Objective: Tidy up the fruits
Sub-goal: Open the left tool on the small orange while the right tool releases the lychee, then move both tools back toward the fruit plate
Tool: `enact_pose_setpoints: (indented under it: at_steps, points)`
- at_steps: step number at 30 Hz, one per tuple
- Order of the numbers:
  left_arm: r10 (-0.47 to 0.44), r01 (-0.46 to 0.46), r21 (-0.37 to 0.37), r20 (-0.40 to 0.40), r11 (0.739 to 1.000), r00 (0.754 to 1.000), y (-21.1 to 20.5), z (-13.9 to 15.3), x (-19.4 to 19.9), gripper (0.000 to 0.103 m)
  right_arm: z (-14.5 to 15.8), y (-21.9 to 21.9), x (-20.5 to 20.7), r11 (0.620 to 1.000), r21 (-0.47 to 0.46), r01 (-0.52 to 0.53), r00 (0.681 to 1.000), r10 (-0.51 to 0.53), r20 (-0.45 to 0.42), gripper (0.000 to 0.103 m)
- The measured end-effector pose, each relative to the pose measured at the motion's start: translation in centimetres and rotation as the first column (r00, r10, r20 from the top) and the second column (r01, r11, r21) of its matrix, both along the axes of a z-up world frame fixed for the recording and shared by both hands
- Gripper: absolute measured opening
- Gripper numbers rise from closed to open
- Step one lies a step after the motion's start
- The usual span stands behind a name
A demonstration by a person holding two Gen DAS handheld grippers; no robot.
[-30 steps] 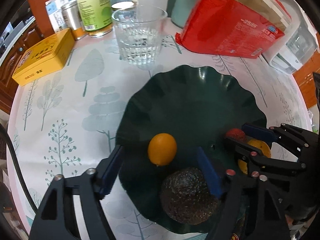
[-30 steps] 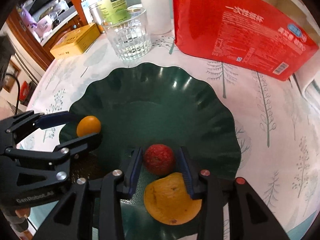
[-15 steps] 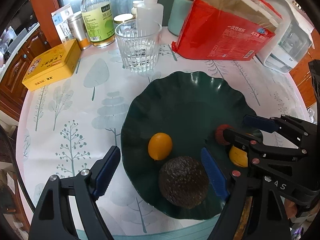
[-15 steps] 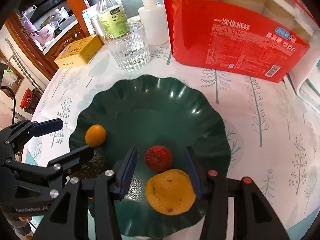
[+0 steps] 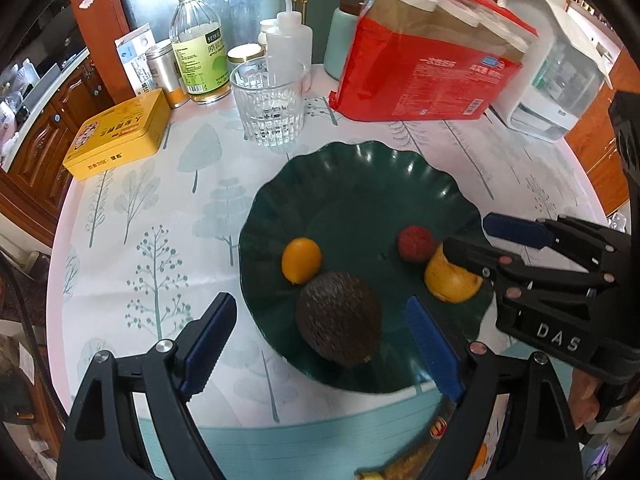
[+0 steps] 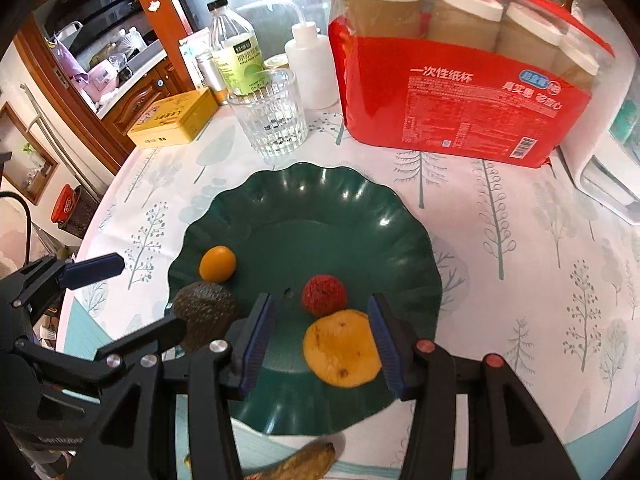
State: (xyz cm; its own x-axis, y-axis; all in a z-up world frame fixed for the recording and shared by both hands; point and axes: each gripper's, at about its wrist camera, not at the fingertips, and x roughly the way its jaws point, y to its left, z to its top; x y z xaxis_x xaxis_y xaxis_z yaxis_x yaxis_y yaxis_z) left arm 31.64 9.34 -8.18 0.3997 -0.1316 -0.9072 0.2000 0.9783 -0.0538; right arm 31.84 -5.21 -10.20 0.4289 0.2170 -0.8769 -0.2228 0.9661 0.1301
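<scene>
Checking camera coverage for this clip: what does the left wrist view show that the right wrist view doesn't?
Left wrist only: the teal canister behind the squeeze bottle. Right wrist only: the paper cups seen through the red bag's clear top, and a speckled banana below the plate. Both: green plate holding four fruits, ribbed glass, yellow tin.

Both wrist fisheyes look steeply down from close above, sharing the green plate (image 5: 360,184), edges perhaps distorted.

Four fruits (image 6: 324,295) in one green plate (image 6: 320,204), one glass (image 6: 274,120).
</scene>
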Motion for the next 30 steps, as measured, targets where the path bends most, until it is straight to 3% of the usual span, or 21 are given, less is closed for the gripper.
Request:
enact_pose_setpoints:
  at_steps: [9,15,30]
  points:
    - [-0.002,0.002,0.005,0.028,1.0,1.0,-1.2,2.5,-3.9,0.086,2.0,-0.9,-3.5,1.0,0.019,-0.021,1.0,0.02,0.022,0.049]
    - [0.008,-0.008,-0.007,0.063,1.0,0.998,-2.4,5.1,-6.7,0.086,4.9,-2.1,-6.9,0.999,0.023,-0.044,0.997,0.042,0.065,0.049]
    - [0.028,-0.027,-0.015,0.132,1.0,0.991,-7.4,9.3,-15.5,0.086,9.2,-7.9,-16.0,0.997,0.028,-0.071,0.993,0.068,0.098,0.049]
